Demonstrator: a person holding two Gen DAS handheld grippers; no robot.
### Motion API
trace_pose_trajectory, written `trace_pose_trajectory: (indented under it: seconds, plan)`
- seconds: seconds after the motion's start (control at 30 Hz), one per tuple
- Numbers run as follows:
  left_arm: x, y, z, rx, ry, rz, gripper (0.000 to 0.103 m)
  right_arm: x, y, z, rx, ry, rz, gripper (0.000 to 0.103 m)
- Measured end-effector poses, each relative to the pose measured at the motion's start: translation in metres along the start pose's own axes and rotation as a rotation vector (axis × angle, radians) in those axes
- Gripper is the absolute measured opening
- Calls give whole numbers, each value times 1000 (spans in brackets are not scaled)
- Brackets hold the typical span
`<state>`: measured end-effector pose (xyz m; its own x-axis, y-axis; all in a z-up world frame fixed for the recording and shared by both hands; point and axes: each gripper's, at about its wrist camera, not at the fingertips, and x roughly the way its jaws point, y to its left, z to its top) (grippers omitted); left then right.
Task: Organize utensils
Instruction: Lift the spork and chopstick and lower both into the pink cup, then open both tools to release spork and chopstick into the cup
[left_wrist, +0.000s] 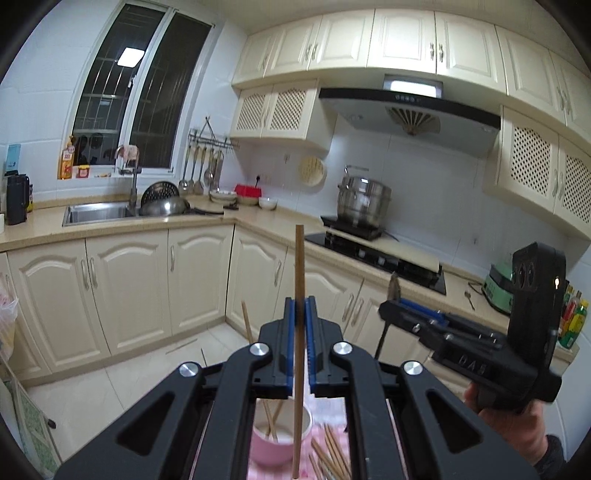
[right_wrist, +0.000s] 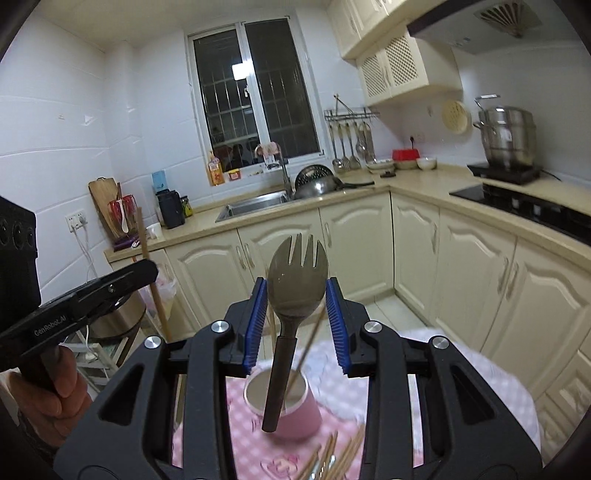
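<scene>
My left gripper (left_wrist: 300, 317) is shut on a wooden chopstick (left_wrist: 299, 266) that stands upright between its blue pads, above a pink cup (left_wrist: 275, 448) holding a few chopsticks. My right gripper (right_wrist: 297, 295) is shut on a spork (right_wrist: 295, 273), its metal head clamped between the pads and its dark handle hanging down over the pink cup (right_wrist: 299, 417). Several loose chopsticks (right_wrist: 332, 461) lie on the pink checked cloth (right_wrist: 236, 424) in front of the cup. Each gripper also appears in the other's view: the right gripper (left_wrist: 388, 308) at the right, the left gripper (right_wrist: 149, 271) at the left.
Cream cabinets and a beige counter (left_wrist: 110, 225) wrap around the room, with a sink (left_wrist: 96, 212), a wok (left_wrist: 166, 205), a black hob (left_wrist: 376, 251) and a steel pot (left_wrist: 364, 199). A hand (left_wrist: 517, 432) holds the right gripper's grip. Tiled floor (left_wrist: 110, 398) lies beyond the table.
</scene>
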<state>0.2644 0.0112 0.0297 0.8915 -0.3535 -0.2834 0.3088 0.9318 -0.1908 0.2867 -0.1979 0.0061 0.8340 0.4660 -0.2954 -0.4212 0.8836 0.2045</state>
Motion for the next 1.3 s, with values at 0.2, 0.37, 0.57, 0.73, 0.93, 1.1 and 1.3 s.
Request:
trace_pose_trajectory:
  seconds: [0.2, 0.37, 0.57, 0.73, 0.93, 1.1, 1.3]
  plan:
    - [29, 6, 12, 1, -1, 16, 5, 30, 6, 3, -10, 7, -7, 32]
    - [50, 15, 7, -12, 16, 36, 5, 51, 6, -10, -5, 43, -17, 32]
    - [72, 21, -6, -27, 57, 40, 5, 64, 1, -21, 3, 75, -32, 32]
    - [84, 26, -22, -40, 92, 56, 5, 75, 1, -32, -1, 117, -27, 32]
    - [91, 26, -39, -35, 144, 58, 8, 77, -10, -45, 46, 163, -32, 60]
    - [83, 27, -45, -40, 144, 78, 55, 62, -23, -47, 90, 152, -47, 78]
    - [61, 25, -43, -27, 110, 107, 86, 39, -43, -46, 154, 144, -78, 96]
